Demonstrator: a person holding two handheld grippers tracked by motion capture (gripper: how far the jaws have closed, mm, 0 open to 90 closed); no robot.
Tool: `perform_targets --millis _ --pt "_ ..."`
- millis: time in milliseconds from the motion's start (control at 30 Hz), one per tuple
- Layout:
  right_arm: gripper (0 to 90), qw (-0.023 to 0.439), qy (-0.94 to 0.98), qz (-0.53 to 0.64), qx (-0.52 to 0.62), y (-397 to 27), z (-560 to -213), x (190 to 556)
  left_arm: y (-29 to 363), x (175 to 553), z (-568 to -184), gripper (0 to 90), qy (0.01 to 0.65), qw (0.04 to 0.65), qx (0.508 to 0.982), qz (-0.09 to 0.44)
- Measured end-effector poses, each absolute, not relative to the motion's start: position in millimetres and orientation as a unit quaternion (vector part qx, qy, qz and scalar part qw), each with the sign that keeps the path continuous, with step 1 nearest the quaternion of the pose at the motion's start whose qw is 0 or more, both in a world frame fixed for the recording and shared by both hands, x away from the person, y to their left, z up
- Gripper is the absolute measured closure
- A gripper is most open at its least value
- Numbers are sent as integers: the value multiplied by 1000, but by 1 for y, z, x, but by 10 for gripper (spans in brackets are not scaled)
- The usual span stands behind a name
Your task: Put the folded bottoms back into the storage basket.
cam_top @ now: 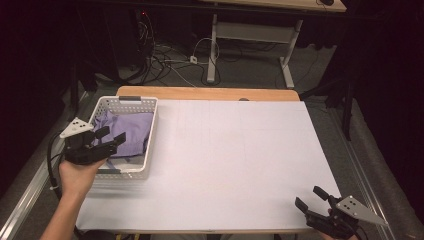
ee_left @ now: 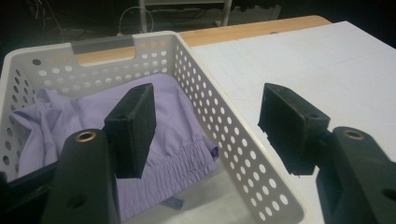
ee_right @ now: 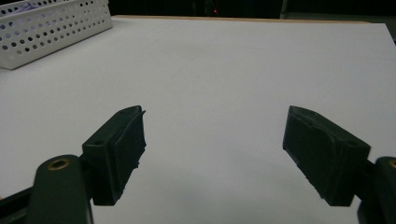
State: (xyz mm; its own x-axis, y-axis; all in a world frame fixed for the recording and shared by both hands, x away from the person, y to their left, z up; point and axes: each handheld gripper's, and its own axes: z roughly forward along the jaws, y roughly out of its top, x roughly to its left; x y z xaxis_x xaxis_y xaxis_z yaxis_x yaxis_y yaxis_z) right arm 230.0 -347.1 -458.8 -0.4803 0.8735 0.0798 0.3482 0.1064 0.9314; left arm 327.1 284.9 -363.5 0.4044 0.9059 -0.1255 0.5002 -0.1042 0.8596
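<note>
My left tool [cam_top: 111, 138] hangs over the basket [cam_top: 150, 145], jaws apart, gripping nothing. The purple cloth [cam_top: 127, 131] lies inside. My right tool [cam_top: 312, 199] gapes empty above the white surface [cam_top: 235, 160].

**Basket at the left edge, cloth inside**

The basket [cam_top: 150, 107] sits on the table [cam_top: 240, 160] at its far left side, and a cloth [cam_top: 127, 131] lies in it. The left gripper [cam_top: 111, 139] hangs over the basket's near end — above the cloth. The right gripper [cam_top: 311, 198] is at the table's near right corner — well apart from the basket.
</note>
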Motion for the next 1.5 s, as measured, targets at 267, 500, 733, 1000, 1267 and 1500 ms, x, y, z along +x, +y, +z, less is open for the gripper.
perform_targets --millis 267,500,733,1000,1267,1500 --pt "221 260 697 505 439 -347 -459 230 284 320 -365 349 492 452 708 230" --pt "221 259 696 505 439 -347 -459 230 283 315 -369 348 491 455 706 231" --pt "220 260 696 505 439 -347 -459 230 282 310 -372 349 489 458 705 233" --pt "221 259 696 505 439 -347 -459 230 282 304 -375 349 487 460 703 238" --pt "221 260 697 505 438 -347 -459 230 282 299 -379 349 487 459 702 242" --pt "221 260 697 505 438 -347 -459 230 283 293 -384 349 488 462 700 242"
